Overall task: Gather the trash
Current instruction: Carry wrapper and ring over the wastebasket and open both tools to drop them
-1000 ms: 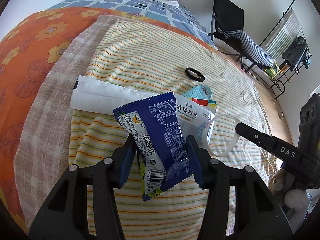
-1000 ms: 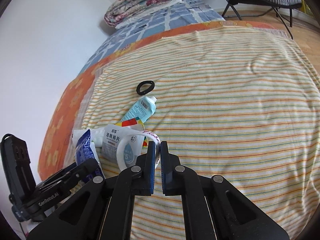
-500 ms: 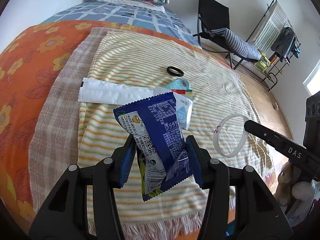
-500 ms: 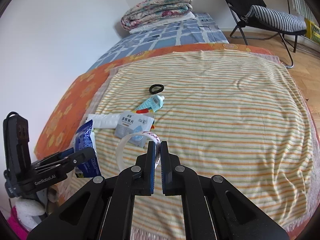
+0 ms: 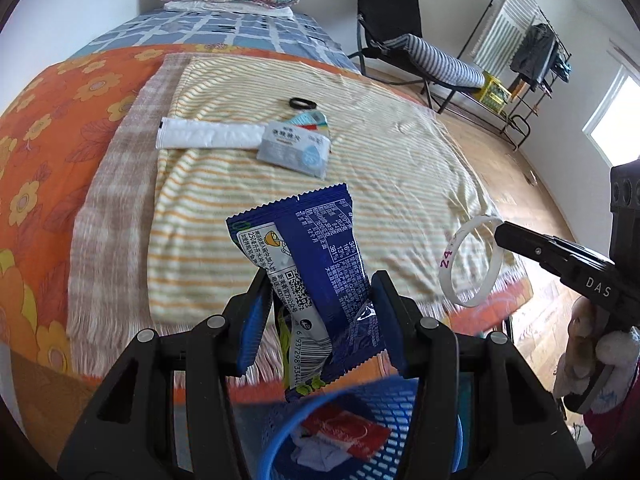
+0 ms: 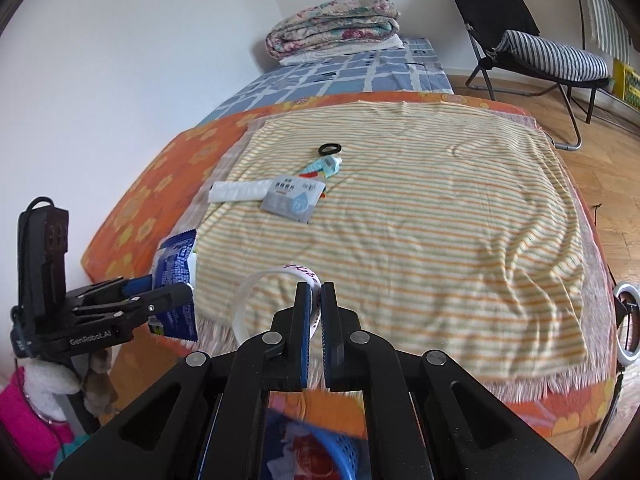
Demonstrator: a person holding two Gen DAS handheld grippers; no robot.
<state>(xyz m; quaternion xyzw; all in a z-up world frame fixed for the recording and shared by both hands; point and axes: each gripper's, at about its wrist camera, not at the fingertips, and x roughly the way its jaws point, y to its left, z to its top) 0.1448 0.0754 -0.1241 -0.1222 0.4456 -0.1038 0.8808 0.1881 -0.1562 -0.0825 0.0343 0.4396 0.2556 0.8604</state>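
Note:
My left gripper (image 5: 320,300) is shut on a blue snack wrapper (image 5: 316,264) and holds it past the bed's near edge, above a blue mesh basket (image 5: 404,456). My right gripper (image 6: 316,300) is shut on a white wristband (image 6: 256,292), also seen in the left wrist view (image 5: 472,264). On the striped blanket (image 6: 440,220) lie a white sachet (image 5: 208,136), a grey wipes packet (image 5: 296,150), a light blue tube (image 5: 314,120) and a black ring (image 5: 302,102). The basket (image 6: 344,456) shows under my right gripper too.
The basket holds a red and white wrapper (image 5: 344,432). Folded quilts (image 6: 332,28) lie at the bed's head. A black chair with a striped cushion (image 6: 552,56) and a clothes rack (image 5: 520,40) stand on the wooden floor to the right.
Both grippers have drawn back from the blanket with their loads, past the bed's near edge. The blue basket has come into view under them.

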